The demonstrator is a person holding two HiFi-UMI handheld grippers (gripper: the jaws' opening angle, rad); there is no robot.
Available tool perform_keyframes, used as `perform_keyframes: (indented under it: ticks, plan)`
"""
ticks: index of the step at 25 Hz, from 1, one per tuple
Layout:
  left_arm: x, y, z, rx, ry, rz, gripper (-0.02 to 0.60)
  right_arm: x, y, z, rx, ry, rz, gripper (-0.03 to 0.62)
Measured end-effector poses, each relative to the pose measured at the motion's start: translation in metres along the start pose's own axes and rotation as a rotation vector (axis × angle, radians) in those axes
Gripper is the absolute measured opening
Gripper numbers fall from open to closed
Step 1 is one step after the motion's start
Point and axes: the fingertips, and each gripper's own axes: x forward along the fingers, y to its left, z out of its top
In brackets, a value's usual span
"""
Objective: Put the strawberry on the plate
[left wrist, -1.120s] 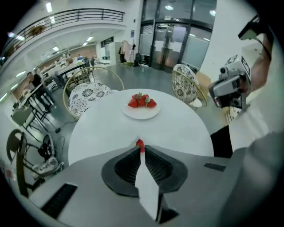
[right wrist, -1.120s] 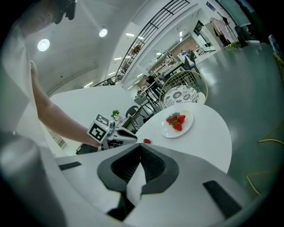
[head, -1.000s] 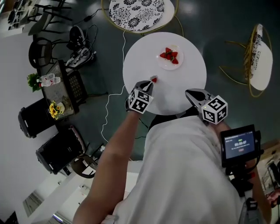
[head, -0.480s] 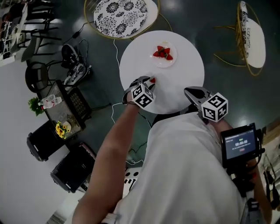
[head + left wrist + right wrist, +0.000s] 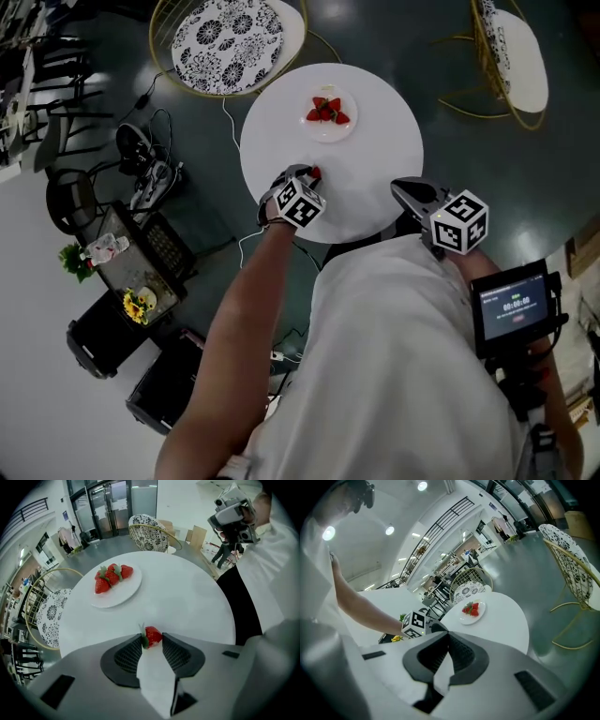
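A single red strawberry (image 5: 152, 636) lies on the round white table (image 5: 187, 597), near its front left edge. My left gripper (image 5: 151, 639) is open, and the berry sits between its two tips without being clamped. In the head view the same strawberry (image 5: 316, 172) shows just at the tip of the left gripper (image 5: 309, 174). At the table's far side stands a white plate (image 5: 126, 592) with three strawberries (image 5: 111, 576) on it. My right gripper (image 5: 401, 187) hovers over the near right edge of the table. It is shut and holds nothing.
Two wire chairs with patterned cushions (image 5: 225, 42) (image 5: 511, 47) stand beyond the table. A small screen device (image 5: 511, 309) hangs at the person's right side. A cart, black cases and cables (image 5: 141, 262) crowd the floor to the left.
The left gripper's jaws have come apart and now straddle the strawberry that lay just ahead of their tips. The head view has drifted. The right gripper stays where it was.
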Motion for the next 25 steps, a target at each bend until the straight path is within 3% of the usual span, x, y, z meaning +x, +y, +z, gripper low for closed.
perform_keyframes:
  ticks: [6, 12, 16, 25]
  plan:
    - [-0.005, -0.006, 0.014, -0.047, -0.043, -0.020, 0.141, -0.009, -0.005, -0.001, 0.002, -0.005, -0.019, 0.008]
    - [-0.026, 0.011, 0.010, -0.143, -0.099, 0.013, 0.141, 0.006, 0.005, 0.012, -0.019, -0.026, 0.006, 0.008]
    - [-0.030, 0.025, 0.024, -0.212, -0.143, 0.030, 0.141, 0.008, -0.007, 0.020, -0.034, -0.014, 0.013, 0.008]
    - [-0.053, 0.030, 0.062, -0.278, -0.247, 0.030, 0.141, 0.004, -0.007, 0.016, -0.016, -0.004, 0.012, 0.008]
